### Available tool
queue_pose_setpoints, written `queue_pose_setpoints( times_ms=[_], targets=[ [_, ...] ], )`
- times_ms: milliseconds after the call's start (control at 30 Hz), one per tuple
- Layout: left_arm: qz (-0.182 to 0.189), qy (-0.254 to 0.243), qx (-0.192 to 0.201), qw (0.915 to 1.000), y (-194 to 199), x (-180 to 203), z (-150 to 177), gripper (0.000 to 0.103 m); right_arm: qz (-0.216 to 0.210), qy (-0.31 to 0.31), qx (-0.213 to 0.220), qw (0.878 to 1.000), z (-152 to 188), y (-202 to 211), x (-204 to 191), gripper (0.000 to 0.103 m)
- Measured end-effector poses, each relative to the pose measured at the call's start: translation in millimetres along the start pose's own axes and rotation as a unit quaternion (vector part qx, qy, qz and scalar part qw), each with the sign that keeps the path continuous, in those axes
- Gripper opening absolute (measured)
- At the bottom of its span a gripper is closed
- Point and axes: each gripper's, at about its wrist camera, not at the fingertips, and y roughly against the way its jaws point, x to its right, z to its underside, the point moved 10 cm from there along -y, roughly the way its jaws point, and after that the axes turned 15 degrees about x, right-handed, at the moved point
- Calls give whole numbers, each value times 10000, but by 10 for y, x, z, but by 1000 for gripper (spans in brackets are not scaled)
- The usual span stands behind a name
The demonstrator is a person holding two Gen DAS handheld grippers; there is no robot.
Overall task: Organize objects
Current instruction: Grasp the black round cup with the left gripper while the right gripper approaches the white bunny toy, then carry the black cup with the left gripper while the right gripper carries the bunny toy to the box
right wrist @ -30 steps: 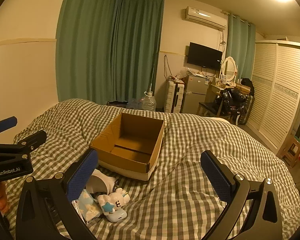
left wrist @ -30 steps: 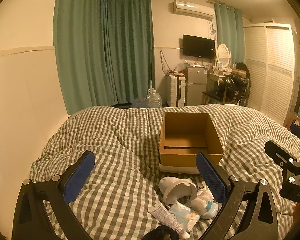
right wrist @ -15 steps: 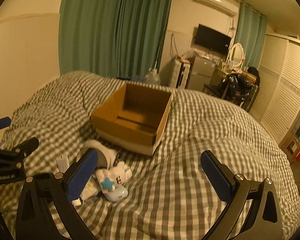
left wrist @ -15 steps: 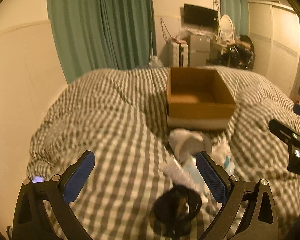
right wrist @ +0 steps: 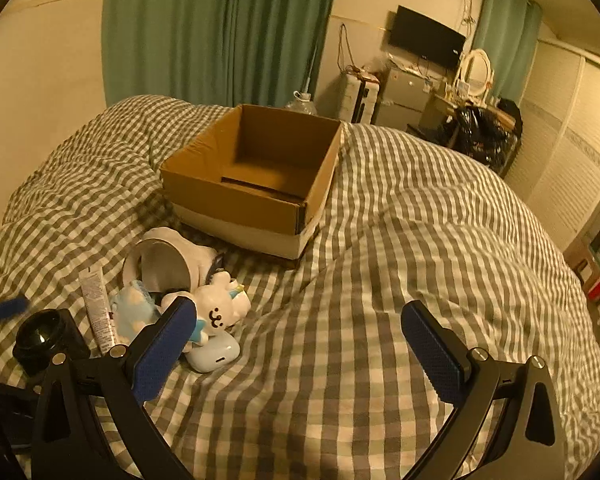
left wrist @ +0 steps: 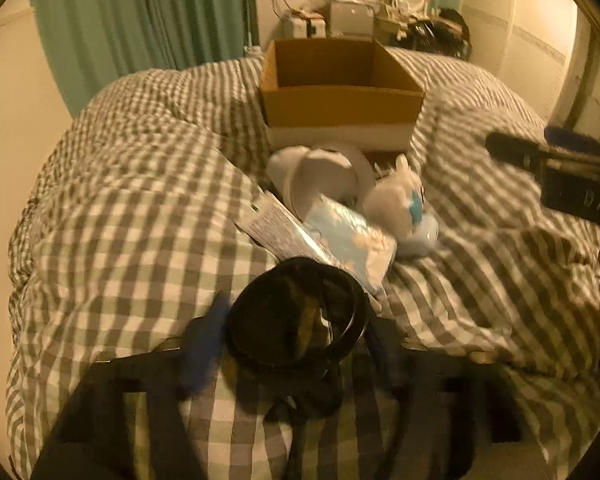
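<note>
A black round-topped object [left wrist: 296, 316] lies on the checked duvet [left wrist: 132, 232], and my left gripper [left wrist: 294, 340] straddles it, blurred, jaws closing, pads near its sides. In the right wrist view the same black object [right wrist: 40, 340] sits at the far left with one blue left fingertip [right wrist: 8, 305] beside it. Beyond it lie a white tube [left wrist: 276, 228], a blue cloud-print pack [left wrist: 352, 240], a white plush toy [right wrist: 220, 308], a white cup-like thing [right wrist: 164, 260] and a white case [right wrist: 214, 354]. An open cardboard box [right wrist: 228, 196] stands behind. My right gripper [right wrist: 300, 344] hangs open over bare duvet.
The right gripper [left wrist: 560, 160] shows at the right edge of the left wrist view. Green curtains [right wrist: 220, 28] hang behind the bed, a wardrobe [right wrist: 568, 128] stands at the right, and a wall runs along the left.
Both grippers have dropped toward the bed and tipped downward. The left jaws have narrowed around the black object, which now sits between them. The right jaws stay wide.
</note>
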Motion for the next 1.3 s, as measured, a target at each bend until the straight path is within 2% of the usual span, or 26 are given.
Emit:
queue_pose_setpoints(
  times_ms=[100, 267, 467, 700, 967, 1167, 1300],
  targets=[
    [94, 68, 82, 9999, 10, 5, -56, 60, -23, 0, -13, 10000, 10, -30, -20, 103],
    [-139, 52, 374, 9992, 38, -118, -334, 60, -91, 1, -72, 9999, 34, -77, -90, 103],
    [-427, -158, 658, 9968, -130, -242, -727, 60, -284, -67, -156, 9995, 47, -150, -190, 103],
    [-406, -347, 725, 9959, -401, -225, -952, 60, -597, -304, -494, 9965, 138, -363, -339, 103],
    [-466, -365, 586, 9965, -691, -302, -998, 60, -972, -393, -991, 9895, 272, -706, -574, 102],
    [-431, -262, 488, 9975, -827, -389, -999, 60, -1146, -427, -1458, 9817, 458, -963, -754, 93],
    [-342, -178, 436, 9983, -884, -409, -937, 60, -1079, -412, -1588, 9805, 539, -1028, -785, 86]
  ],
)
